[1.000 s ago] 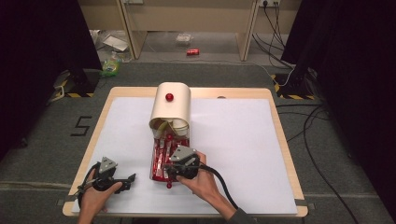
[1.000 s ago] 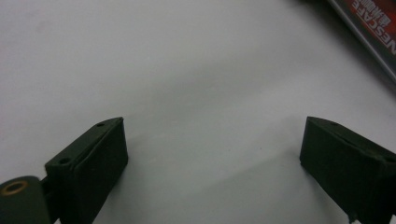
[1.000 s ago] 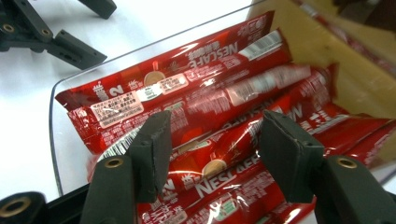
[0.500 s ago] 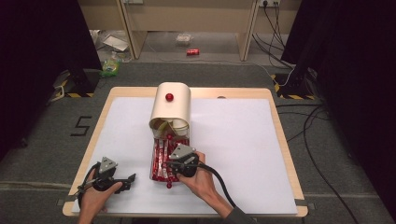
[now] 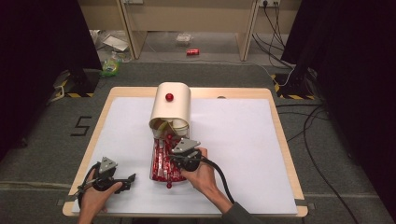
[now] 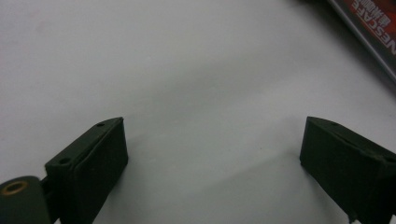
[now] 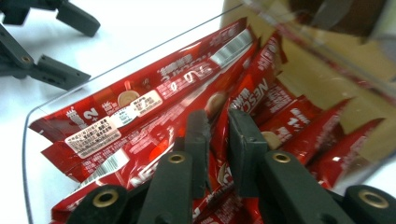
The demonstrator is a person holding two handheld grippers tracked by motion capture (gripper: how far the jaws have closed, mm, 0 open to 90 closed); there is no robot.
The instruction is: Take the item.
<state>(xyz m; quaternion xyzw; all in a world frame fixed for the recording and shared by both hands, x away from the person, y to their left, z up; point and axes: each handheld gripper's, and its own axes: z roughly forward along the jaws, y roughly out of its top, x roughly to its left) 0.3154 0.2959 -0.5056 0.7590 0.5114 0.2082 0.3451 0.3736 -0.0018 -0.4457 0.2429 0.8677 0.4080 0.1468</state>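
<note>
Lab or studio recording bay: black curtains, hazard-taped stand bases, trailing floor cables, white-covered table, carpet floor.

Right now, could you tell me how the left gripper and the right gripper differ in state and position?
The left gripper has its jaws spread wide, whereas the right gripper has its jaws nearly closed around a red coffee sachet. The left gripper sits over bare white table cover, beside the clear tray; the right gripper reaches into that tray among the sachets. Both are black, two-jawed and hand-held.
</note>
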